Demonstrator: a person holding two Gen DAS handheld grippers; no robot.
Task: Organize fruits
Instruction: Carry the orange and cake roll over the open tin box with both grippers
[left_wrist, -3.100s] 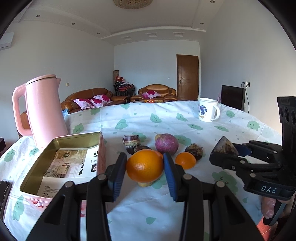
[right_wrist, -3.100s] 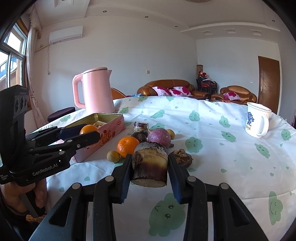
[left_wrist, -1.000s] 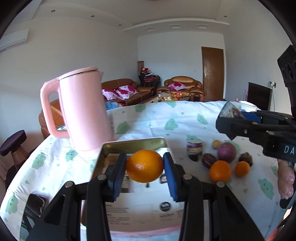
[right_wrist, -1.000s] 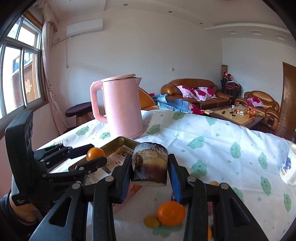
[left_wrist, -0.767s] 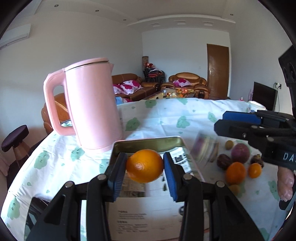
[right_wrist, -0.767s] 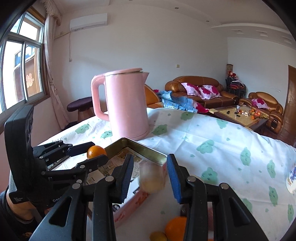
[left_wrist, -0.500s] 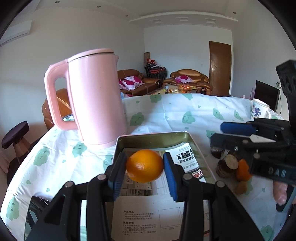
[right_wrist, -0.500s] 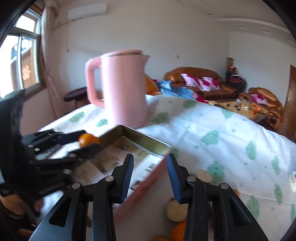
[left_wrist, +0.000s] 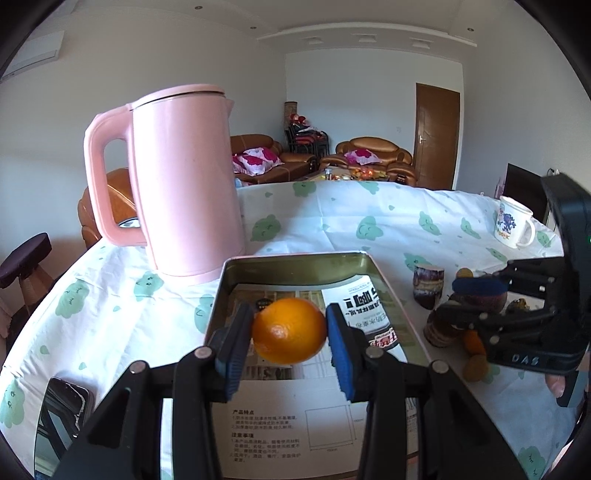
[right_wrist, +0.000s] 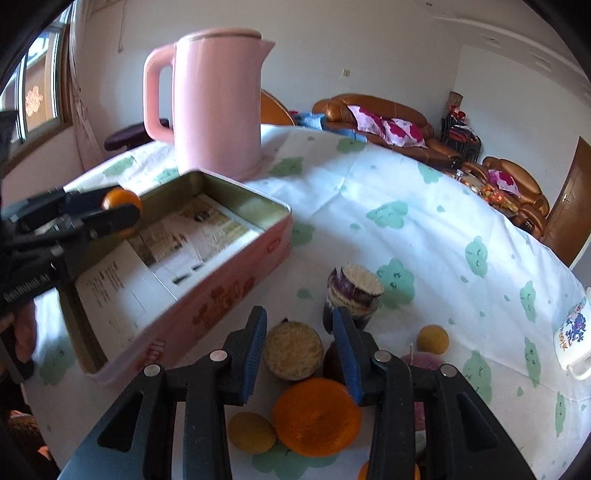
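Round orange citrus fruit (left_wrist: 289, 331) is sitting pinched between the blue pads of the left gripper (left_wrist: 290, 332), lower centre of the left wrist view, hovering over the open rectangular metal tin (left_wrist: 295, 260) with its pink outer wall. Printed paper leaflets (left_wrist: 354, 310) are lining the tin's floor beneath the fruit. From the right wrist view, that same fruit (right_wrist: 122, 201) is showing at the left edge, above the tin's near-left end (right_wrist: 207, 177).

Over to the right gripper (right_wrist: 299, 339), lower centre of its own view: its jaws are standing spread apart with nothing between the pads. Below them, on the white tablecloth with green cloud prints (right_wrist: 406, 192), a cut sugarcane stub with a pale fibrous top (right_wrist: 293, 354) is standing just outside the tin's pink wall. A second purple-skinned sugarcane stub (right_wrist: 352, 291) is standing upright further up the frame. A large orange (right_wrist: 317, 415) is lying at the bottom, a small yellow round fruit (right_wrist: 252, 432) touching or just beside it on the left, another small yellow fruit (right_wrist: 433, 339) to the right.

Upper left, a tall pink plastic kettle (right_wrist: 214, 103) is standing behind the tin. A white printed mug (right_wrist: 574, 343) is sitting at the right edge.
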